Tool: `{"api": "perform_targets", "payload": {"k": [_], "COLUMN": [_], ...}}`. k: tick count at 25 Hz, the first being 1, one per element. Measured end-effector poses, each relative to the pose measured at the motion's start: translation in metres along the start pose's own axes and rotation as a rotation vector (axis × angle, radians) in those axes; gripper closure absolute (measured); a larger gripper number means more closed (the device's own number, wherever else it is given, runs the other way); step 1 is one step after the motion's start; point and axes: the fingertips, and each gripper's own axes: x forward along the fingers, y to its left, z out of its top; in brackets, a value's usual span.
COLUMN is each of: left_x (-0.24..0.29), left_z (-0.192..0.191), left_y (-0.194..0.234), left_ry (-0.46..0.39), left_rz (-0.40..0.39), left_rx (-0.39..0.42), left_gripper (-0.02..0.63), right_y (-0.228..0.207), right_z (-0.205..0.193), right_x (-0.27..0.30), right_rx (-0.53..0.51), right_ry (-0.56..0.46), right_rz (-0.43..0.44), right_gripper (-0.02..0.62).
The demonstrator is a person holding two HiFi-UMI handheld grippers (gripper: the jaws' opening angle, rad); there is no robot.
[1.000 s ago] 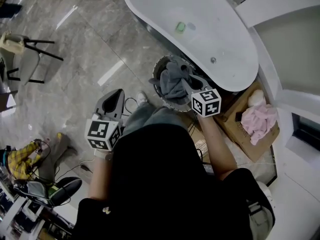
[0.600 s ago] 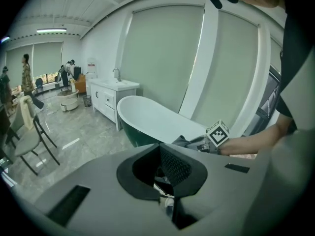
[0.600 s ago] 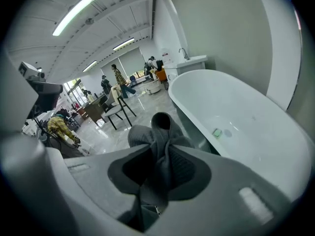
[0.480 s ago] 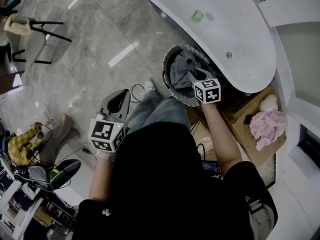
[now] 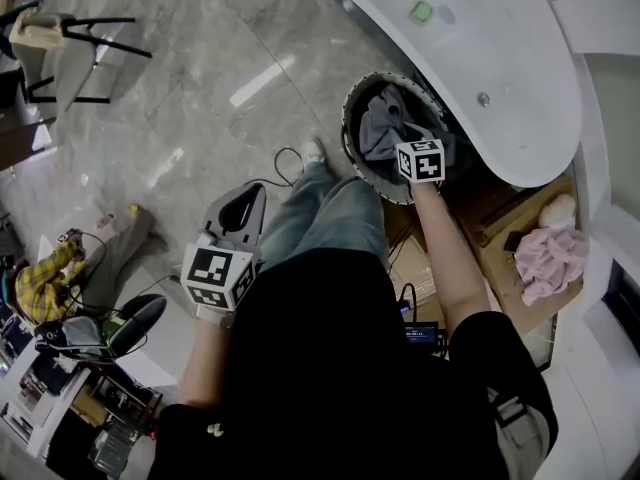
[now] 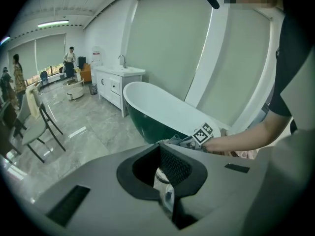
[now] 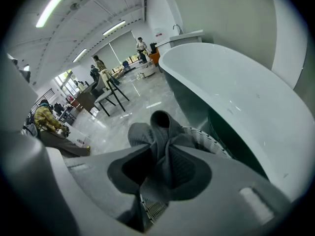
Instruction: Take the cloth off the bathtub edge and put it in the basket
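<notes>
The grey cloth point(image 5: 380, 126) lies bunched inside the round woven basket point(image 5: 352, 153), which stands on the floor against the white bathtub point(image 5: 500, 58). My right gripper point(image 5: 400, 140) reaches down into the basket, shut on a fold of the cloth. In the right gripper view the cloth point(image 7: 160, 132) bulges up between the jaws of the right gripper point(image 7: 160, 156), with the basket rim point(image 7: 209, 140) just beyond and the bathtub point(image 7: 246, 97) to the right. My left gripper point(image 5: 242, 196) hangs low over the floor by the person's leg, shut and empty. It point(image 6: 158, 149) points towards the tub point(image 6: 162, 107).
A cardboard box point(image 5: 500, 238) with a pink cloth point(image 5: 550, 258) sits right of the basket. A small green item point(image 5: 421, 11) lies in the tub. A chair point(image 5: 60, 48) stands far left, and cables and bags point(image 5: 60, 298) lie at lower left. People stand far off point(image 6: 69, 60).
My right gripper has carried the grey cloth further down into the basket. The left gripper has stayed by the person's leg.
</notes>
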Motion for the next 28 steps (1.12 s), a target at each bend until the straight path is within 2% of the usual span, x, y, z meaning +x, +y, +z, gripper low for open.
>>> {"api": "perform_targets", "payload": {"k": [17, 21, 28], "left_x": [0.015, 0.015, 0.014], "left_z": [-0.066, -0.074, -0.081], "left_y": [0.008, 0.014, 0.025], "left_ry": [0.096, 0.108, 0.11], "left_rz": [0.017, 0.017, 0.021], "left_rx": [-0.069, -0.075, -0.087], "left_gripper": [0.591, 0.591, 0.592], "right_y": [-0.041, -0.045, -0.044], "right_z": [-0.082, -0.084, -0.083], "right_x": [0.105, 0.115, 0.124], "right_rx": [0.03, 0.049, 0.047], "right_ry": [0.182, 0.172, 0.193], "right_rz": [-0.061, -0.078, -0.087], "right_gripper": [0.485, 0.514, 0.511]}}
